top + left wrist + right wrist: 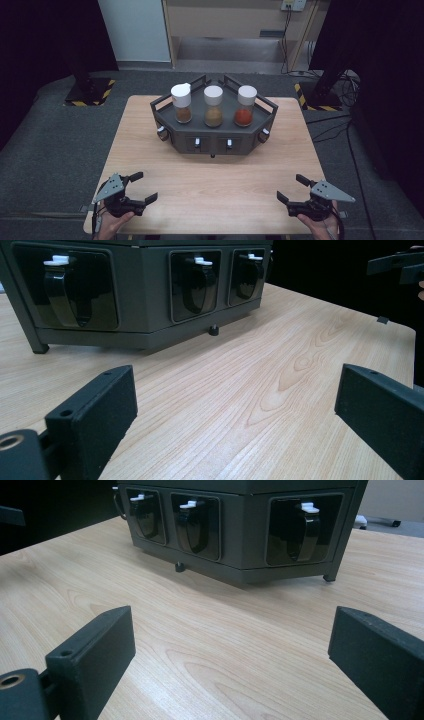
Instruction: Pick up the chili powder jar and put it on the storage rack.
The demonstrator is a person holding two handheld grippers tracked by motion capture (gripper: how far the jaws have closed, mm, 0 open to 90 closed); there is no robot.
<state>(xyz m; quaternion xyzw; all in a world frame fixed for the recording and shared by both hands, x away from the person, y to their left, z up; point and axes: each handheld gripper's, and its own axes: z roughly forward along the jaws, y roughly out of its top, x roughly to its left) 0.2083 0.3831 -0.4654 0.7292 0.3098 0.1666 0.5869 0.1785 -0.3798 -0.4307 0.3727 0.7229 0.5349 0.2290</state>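
Facing both grippers, rack broadside

Three jars stand side by side in the rack — on the table's far half

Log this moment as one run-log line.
left tool: open, empty | right tool: open, empty | dark grey hexagonal rack: mid-table, untouched | three white-capped spice jars: upright in rack
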